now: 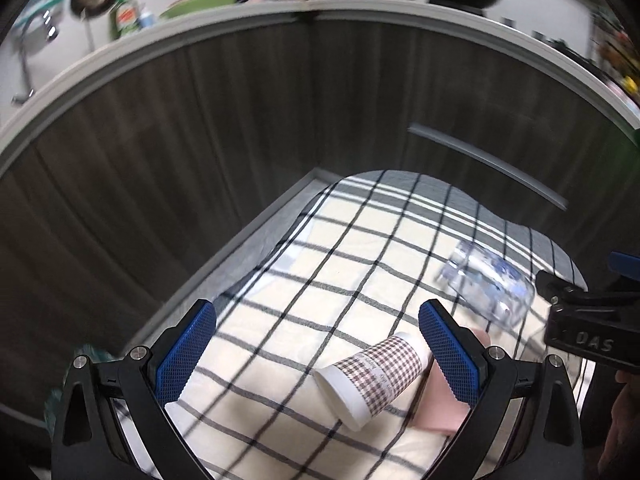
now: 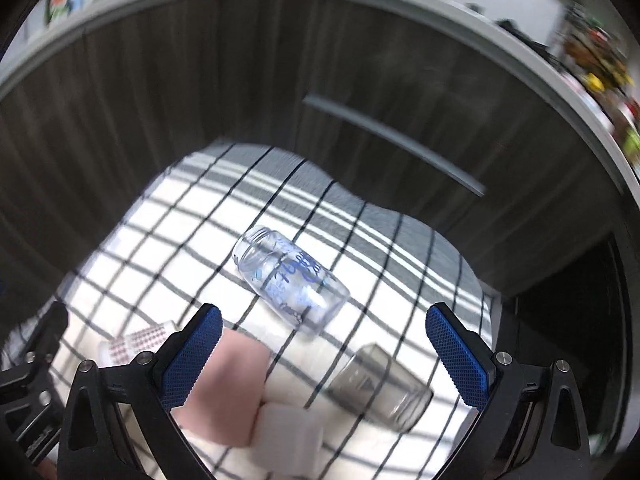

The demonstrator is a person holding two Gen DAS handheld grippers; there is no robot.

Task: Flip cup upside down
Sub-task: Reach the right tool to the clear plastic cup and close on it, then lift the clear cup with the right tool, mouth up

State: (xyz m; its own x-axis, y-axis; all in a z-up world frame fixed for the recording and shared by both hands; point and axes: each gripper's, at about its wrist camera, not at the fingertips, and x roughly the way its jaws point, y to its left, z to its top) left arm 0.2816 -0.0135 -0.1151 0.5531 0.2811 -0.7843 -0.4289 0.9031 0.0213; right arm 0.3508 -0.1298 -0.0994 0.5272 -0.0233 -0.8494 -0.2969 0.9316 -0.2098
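A houndstooth paper cup (image 1: 370, 380) lies on its side on the checked cloth (image 1: 320, 264), close to the right finger of my left gripper (image 1: 316, 346), which is open and empty above the cloth. It also shows at the left of the right wrist view (image 2: 136, 342). A clear cup with blue print (image 2: 290, 278) lies on its side ahead of my right gripper (image 2: 324, 356), which is open and empty. A grey glass cup (image 2: 382, 386) lies on its side between the right gripper's fingers.
A pink block (image 2: 234, 388) and a white block (image 2: 290, 438) lie on the cloth near the right gripper. Dark wood cabinet fronts (image 1: 200, 140) with a grey handle (image 1: 488, 164) stand behind the table. The counter above holds kitchenware.
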